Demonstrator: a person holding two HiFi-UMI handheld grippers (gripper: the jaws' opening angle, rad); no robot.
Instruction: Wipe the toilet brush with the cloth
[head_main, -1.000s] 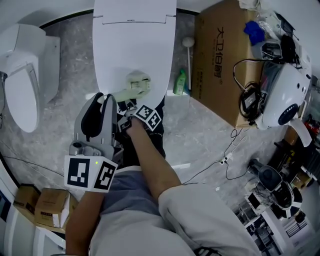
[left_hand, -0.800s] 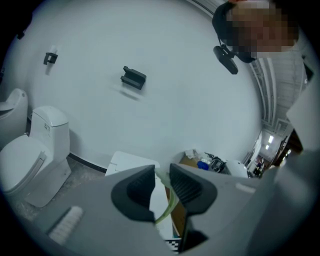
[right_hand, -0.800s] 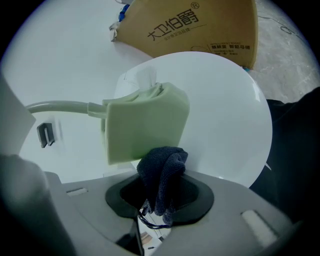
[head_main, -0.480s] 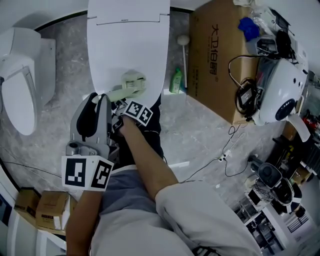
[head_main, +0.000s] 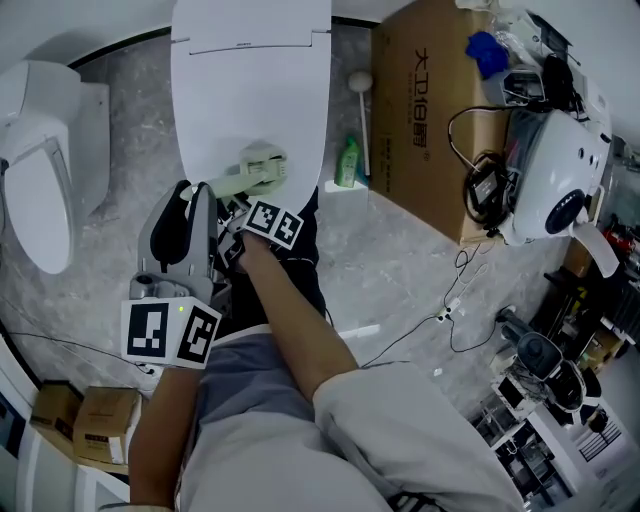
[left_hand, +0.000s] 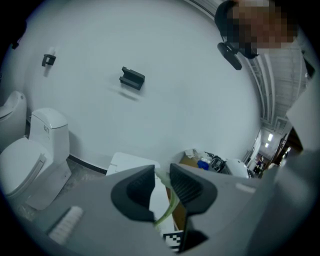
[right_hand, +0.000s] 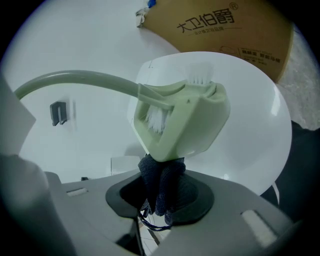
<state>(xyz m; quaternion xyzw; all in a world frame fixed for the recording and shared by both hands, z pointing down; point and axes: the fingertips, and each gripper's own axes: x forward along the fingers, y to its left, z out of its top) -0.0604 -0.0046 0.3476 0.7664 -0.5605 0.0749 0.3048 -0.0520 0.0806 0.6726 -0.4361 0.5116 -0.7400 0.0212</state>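
While left gripper (left_hand: 161, 189) jaws pinch toilet brush (right_hand: 182, 117) handle, right gripper (right_hand: 160, 195) jaws clamp cloth (right_hand: 159, 181) under brush head, frame centre: press firmly, sweep along head, hold handle steady.

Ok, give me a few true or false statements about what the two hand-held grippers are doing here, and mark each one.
1. The left hand-held gripper is shut on the toilet brush handle. True.
2. The right hand-held gripper is empty. False: it grips a dark blue cloth.
3. The cloth presses against the underside of the brush head. True.
4. The green bottle stands on top of the cardboard box. False: it stands low down beside the box.
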